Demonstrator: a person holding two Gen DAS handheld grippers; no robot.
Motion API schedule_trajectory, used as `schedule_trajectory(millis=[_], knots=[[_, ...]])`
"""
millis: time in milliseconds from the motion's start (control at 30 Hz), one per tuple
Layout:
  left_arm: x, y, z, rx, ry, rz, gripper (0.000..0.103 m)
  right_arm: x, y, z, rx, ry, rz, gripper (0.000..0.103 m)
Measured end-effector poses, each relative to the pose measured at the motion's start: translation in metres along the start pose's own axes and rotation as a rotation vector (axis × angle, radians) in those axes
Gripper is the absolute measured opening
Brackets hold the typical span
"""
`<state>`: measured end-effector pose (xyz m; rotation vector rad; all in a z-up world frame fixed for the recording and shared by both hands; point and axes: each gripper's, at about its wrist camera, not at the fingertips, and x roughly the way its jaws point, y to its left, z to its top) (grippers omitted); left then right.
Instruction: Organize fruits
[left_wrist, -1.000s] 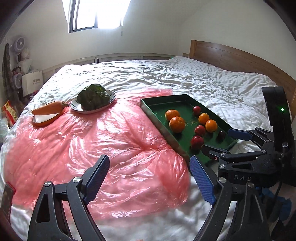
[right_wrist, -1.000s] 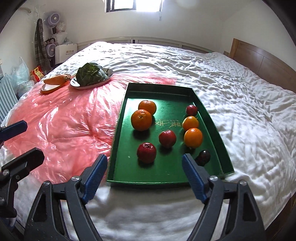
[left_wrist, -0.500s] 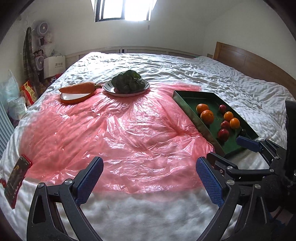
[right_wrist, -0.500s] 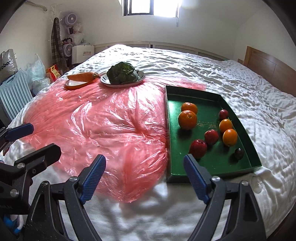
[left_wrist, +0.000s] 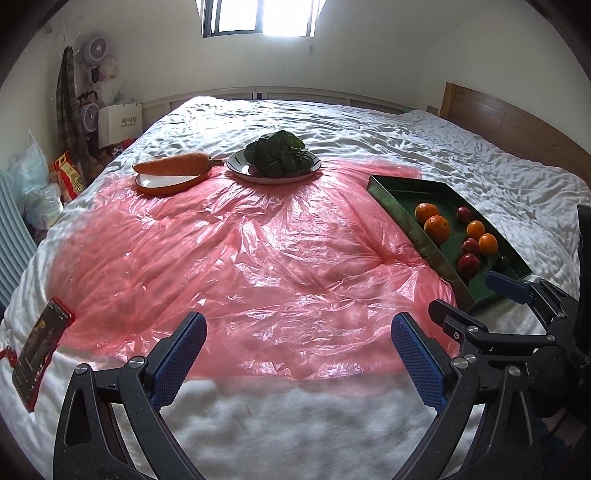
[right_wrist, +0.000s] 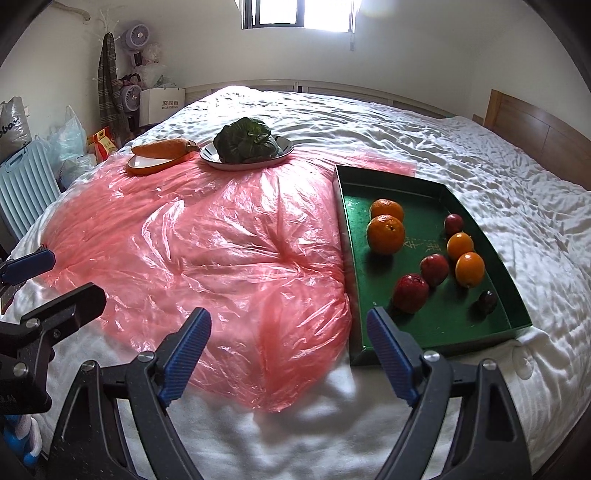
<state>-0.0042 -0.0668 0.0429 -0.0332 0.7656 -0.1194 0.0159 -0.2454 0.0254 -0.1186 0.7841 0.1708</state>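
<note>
Left gripper (left_wrist: 295, 354): fingers spread wide, nothing held; seen at bottom centre of the left wrist frame, above the near edge of the pink plastic sheet (left_wrist: 236, 258).
Right gripper (right_wrist: 288, 354): fingers spread wide, nothing held; seen at bottom centre of the right wrist frame, right fingertip just in front of the tray's near left corner.
Green tray (right_wrist: 436, 325): laid on the bed (right_wrist: 517, 192), right half of the frame, left edge beside the pink sheet.
Fruits: all inside the tray; two large oranges (right_wrist: 386, 234) touching at upper left, two small oranges (right_wrist: 470, 269) at right, red apples (right_wrist: 410, 292) at centre and lower centre, one more red fruit at upper right, dark plum (right_wrist: 487, 302) near the lower right corner.
Carrot (left_wrist: 171, 164): laid across an orange-rimmed dish (left_wrist: 166, 183), upper left.
Leafy greens (left_wrist: 279, 157): piled on a round plate (left_wrist: 240, 168), upper centre, just right of the carrot dish.
Phone (left_wrist: 38, 350): in a red case, flat on the bed, lower left edge.
</note>
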Motion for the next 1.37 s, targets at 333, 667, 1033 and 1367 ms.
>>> schedule_trajectory(millis=[333, 667, 1033, 1367], knots=[[0.009, 0.007, -0.002, -0.008, 0.017, 0.006, 0.098, 0.004, 0.003, 0.000, 0.000, 0.000, -0.004, 0.103], [0.014, 0.011, -0.004, -0.008, 0.030, 0.020, 0.101, 0.004, -0.001, 0.001, 0.011, 0.000, -0.012, 0.103], [0.017, 0.014, -0.004, -0.008, 0.034, 0.036, 0.101, 0.006, -0.005, -0.002, 0.022, 0.007, -0.011, 0.103], [0.020, 0.017, -0.005, -0.014, 0.042, 0.033, 0.101, 0.012, -0.004, -0.004, 0.019, 0.022, -0.012, 0.103]])
